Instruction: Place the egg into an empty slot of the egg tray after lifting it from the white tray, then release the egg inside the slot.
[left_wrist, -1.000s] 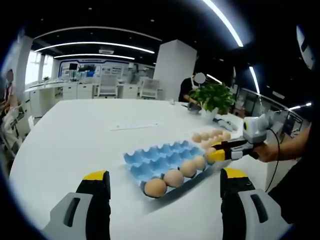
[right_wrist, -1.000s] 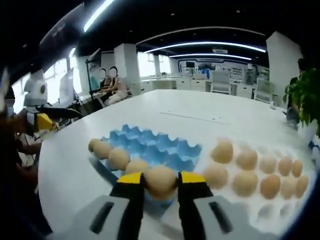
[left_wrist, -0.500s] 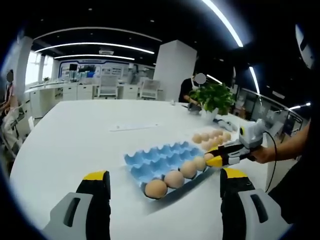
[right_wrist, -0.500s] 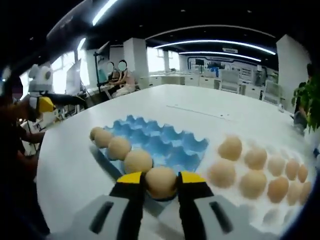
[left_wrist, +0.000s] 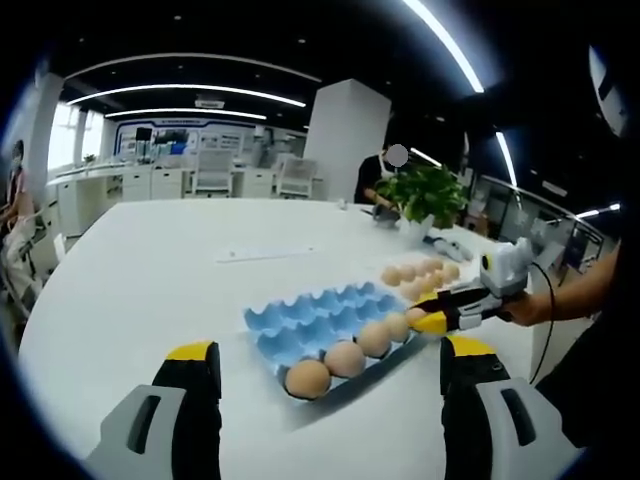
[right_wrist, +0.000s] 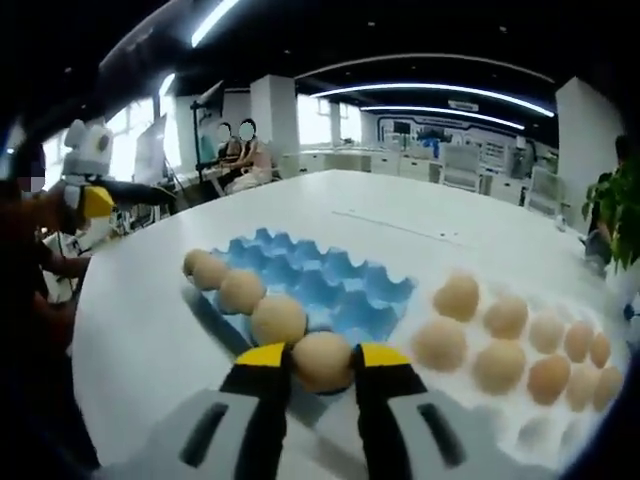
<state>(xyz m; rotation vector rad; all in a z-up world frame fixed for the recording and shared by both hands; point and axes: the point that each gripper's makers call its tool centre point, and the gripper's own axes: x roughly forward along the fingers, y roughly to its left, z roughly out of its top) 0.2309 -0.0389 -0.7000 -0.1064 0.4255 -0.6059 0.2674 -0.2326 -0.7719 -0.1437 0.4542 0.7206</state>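
1. A white table (right_wrist: 420, 215) carries everything.
2. A blue egg tray (right_wrist: 318, 290) lies on it just beyond the right fingers (right_wrist: 262, 362), and ahead of and between the left fingers (left_wrist: 192, 354).
3. A white tray (right_wrist: 520, 420) lies beside it, out past the right-hand finger in the right gripper view.
4. A potted plant (left_wrist: 424, 197) stands at the table's far edge.

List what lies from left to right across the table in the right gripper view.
Blue egg tray → egg held in the right claw → white tray of eggs.
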